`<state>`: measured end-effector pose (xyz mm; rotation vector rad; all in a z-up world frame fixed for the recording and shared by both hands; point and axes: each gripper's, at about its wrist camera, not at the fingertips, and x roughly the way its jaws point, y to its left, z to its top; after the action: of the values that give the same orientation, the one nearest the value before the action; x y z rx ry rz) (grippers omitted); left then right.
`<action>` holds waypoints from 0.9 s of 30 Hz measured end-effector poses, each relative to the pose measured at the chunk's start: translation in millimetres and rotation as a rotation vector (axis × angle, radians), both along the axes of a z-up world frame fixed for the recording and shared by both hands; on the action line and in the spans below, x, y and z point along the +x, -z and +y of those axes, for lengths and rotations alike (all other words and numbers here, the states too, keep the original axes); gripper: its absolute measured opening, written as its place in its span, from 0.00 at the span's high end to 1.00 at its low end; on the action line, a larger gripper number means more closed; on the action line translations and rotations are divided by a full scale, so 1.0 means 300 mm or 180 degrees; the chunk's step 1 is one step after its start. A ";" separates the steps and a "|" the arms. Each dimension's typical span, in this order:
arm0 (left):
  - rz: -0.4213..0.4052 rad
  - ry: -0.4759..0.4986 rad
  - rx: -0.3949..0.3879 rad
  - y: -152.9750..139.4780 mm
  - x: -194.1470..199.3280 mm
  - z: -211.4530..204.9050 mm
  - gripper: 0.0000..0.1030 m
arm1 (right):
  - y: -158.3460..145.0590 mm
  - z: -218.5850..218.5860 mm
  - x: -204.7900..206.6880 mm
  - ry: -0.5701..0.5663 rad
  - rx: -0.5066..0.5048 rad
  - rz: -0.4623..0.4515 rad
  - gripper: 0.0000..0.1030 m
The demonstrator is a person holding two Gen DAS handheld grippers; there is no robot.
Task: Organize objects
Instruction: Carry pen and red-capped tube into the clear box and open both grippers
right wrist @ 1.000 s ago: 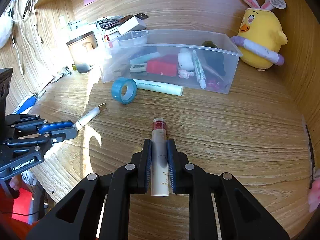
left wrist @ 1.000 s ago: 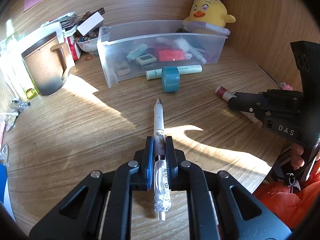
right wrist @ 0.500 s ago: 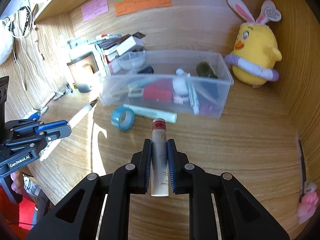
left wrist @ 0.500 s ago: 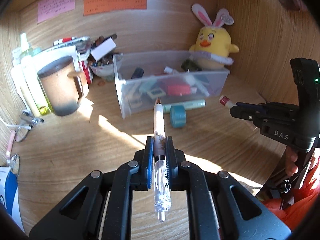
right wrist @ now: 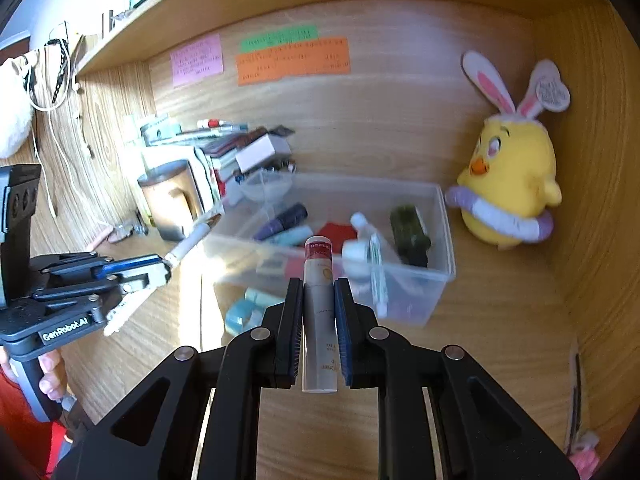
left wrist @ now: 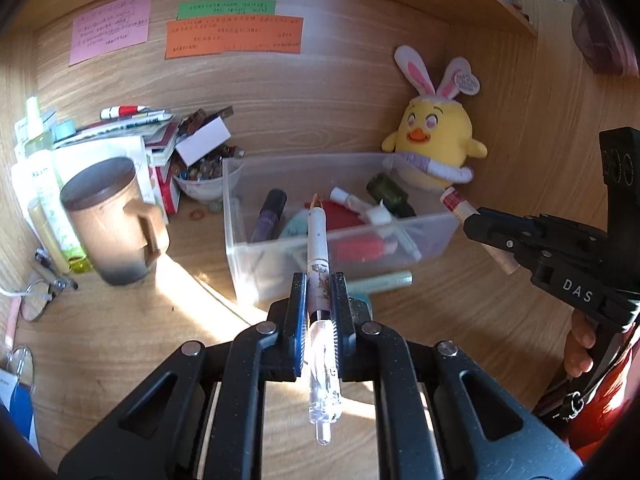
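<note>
The pen [left wrist: 318, 240] is white with a clear back end, pinched tight in the left gripper [left wrist: 318, 296], up in the air by the clear box [left wrist: 248, 256]. The right gripper [right wrist: 318, 304], marked "DAS", squeezes a white tube [right wrist: 319, 280] with a red cap. The other one reads "GenRobot.AI".

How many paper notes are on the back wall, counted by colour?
Pink note: 1
Green note: 1
Orange note: 1
Total: 3
</note>
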<state>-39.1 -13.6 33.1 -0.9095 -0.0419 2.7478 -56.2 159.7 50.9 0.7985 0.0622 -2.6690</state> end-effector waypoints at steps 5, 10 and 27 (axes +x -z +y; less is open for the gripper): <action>0.0068 0.0009 0.0002 -0.037 -0.047 0.009 0.90 | -0.035 -0.007 -0.055 0.0049 0.0056 0.0112 0.86; 0.0081 0.0014 0.0007 -0.062 -0.107 0.015 0.90 | -0.063 -0.011 -0.123 0.0054 0.0110 0.0165 0.86; -0.0257 0.0030 0.0066 -0.048 -0.379 0.026 0.90 | -0.016 -0.011 -0.371 0.0017 0.0139 -0.0148 0.86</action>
<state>-152.8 -5.9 47.6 -1.0119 -0.0804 2.6958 -167.6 156.4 55.5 0.8752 0.1071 -2.6611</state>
